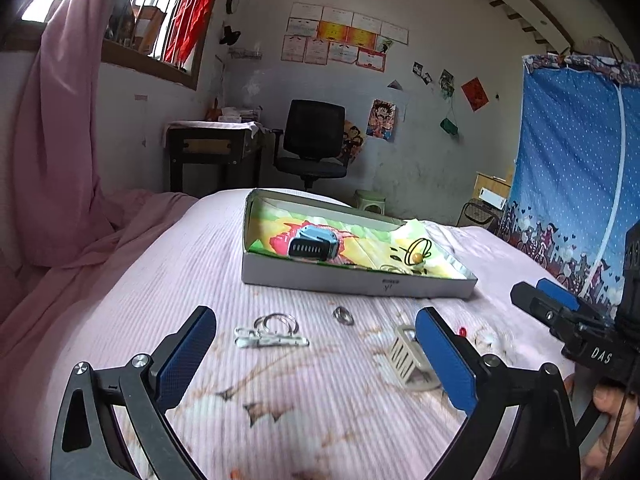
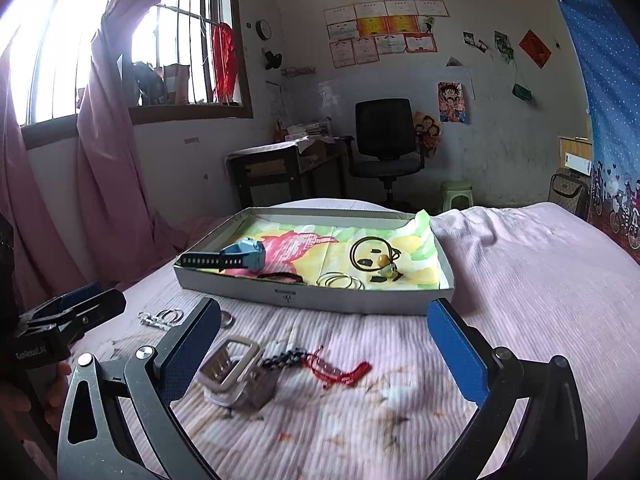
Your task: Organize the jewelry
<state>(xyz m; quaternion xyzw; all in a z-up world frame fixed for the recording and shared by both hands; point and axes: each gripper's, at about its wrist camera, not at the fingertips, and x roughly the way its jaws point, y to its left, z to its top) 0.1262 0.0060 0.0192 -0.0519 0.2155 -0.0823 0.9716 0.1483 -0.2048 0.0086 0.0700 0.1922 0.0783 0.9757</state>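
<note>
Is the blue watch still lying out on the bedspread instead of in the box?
No, the blue watch lies inside the shallow box, on its colourful lining, not on the pink bedspread.

A blue watch (image 2: 240,258), thin bangles (image 2: 340,281) and a black cord loop (image 2: 366,254) lie in the shallow box (image 2: 320,300). Rings (image 1: 280,322), a red cord (image 2: 340,370) lie on the bedspread before it.
</note>
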